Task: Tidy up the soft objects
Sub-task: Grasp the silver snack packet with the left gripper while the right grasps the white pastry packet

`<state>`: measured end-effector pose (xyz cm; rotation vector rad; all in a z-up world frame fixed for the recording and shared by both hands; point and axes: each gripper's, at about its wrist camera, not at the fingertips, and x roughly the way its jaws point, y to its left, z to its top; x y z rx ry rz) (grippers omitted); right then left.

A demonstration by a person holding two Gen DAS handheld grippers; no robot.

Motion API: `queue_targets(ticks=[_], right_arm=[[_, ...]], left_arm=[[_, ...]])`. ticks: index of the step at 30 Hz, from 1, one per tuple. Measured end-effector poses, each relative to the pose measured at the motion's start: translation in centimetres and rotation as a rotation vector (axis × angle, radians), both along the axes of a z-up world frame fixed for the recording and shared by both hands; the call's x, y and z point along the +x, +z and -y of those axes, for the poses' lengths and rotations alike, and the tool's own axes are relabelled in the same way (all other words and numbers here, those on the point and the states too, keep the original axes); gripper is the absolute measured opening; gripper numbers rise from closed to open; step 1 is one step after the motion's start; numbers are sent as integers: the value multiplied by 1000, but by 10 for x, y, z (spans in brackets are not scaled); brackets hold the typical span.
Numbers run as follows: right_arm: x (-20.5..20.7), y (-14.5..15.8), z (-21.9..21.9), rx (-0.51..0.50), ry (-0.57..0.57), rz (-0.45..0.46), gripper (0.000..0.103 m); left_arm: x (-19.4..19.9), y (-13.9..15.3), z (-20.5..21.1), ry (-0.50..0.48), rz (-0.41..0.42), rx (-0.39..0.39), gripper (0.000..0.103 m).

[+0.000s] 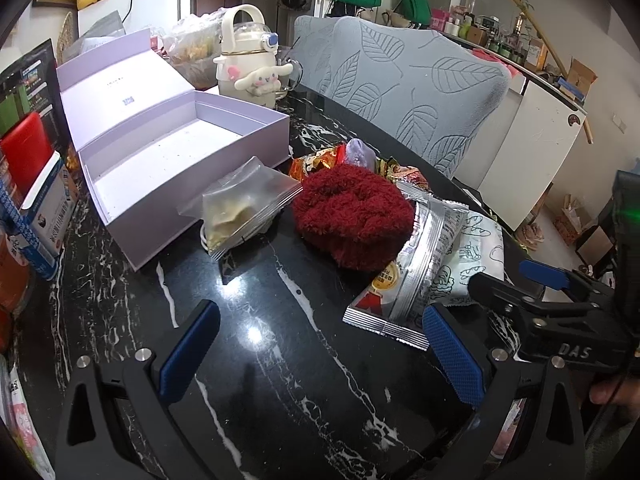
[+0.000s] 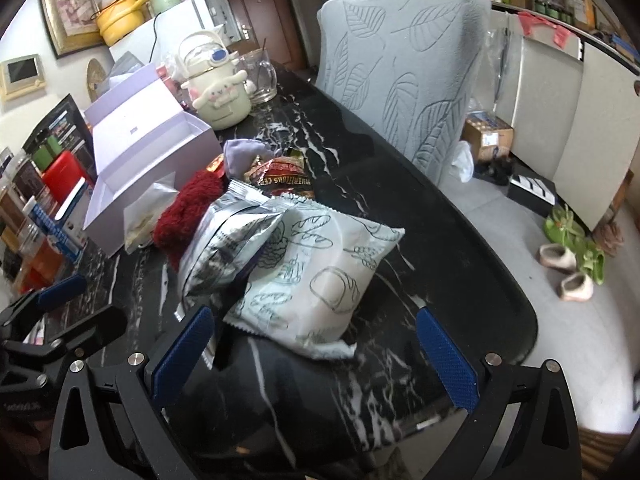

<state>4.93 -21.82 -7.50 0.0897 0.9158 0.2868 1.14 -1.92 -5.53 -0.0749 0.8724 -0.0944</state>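
Note:
An open lavender box [image 1: 180, 152] stands on the black marble table [image 1: 280, 320], empty inside; it also shows in the right wrist view [image 2: 152, 152]. In front of it lie a clear zip bag [image 1: 244, 208], a fuzzy dark red cloth [image 1: 352, 216], a silver snack packet [image 1: 416, 272] and a white bread-print packet [image 2: 320, 280]. A lilac cloth [image 2: 242, 154] and red wrappers [image 2: 280, 176] lie behind. My left gripper [image 1: 320, 344] is open and empty above the bare table. My right gripper [image 2: 316, 348] is open and empty, just short of the bread-print packet [image 1: 476, 256].
A cream cartoon kettle [image 1: 248, 60] and a glass mug [image 2: 260, 76] stand behind the box. Boxes and a red case [image 1: 28, 152] crowd the table's left edge. A leaf-patterned chair [image 1: 404, 92] stands at the far side. The table's rounded edge [image 2: 520, 312] is at the right.

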Motion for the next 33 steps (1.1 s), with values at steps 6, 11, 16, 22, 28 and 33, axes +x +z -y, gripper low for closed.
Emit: queue_targets(ticks=[6, 11, 16, 22, 28, 33], right_arm=[[14, -6, -9, -33, 49, 22, 103], [26, -14, -14, -16, 81, 1, 102], [29, -19, -8, 21, 93, -30, 74], [24, -17, 9, 67, 93, -54, 63], [19, -16, 26, 58, 77, -64, 63], [18, -16, 37, 57, 54, -73, 63]], left_arm=[[9, -1, 4, -2, 1, 18, 103], [18, -2, 12, -25, -5, 28, 103], [25, -4, 21, -48, -10, 27, 103], [34, -11, 32, -80, -19, 8, 103], [43, -19, 43, -114, -28, -18, 99], [52, -27, 50, -132, -64, -58, 75]])
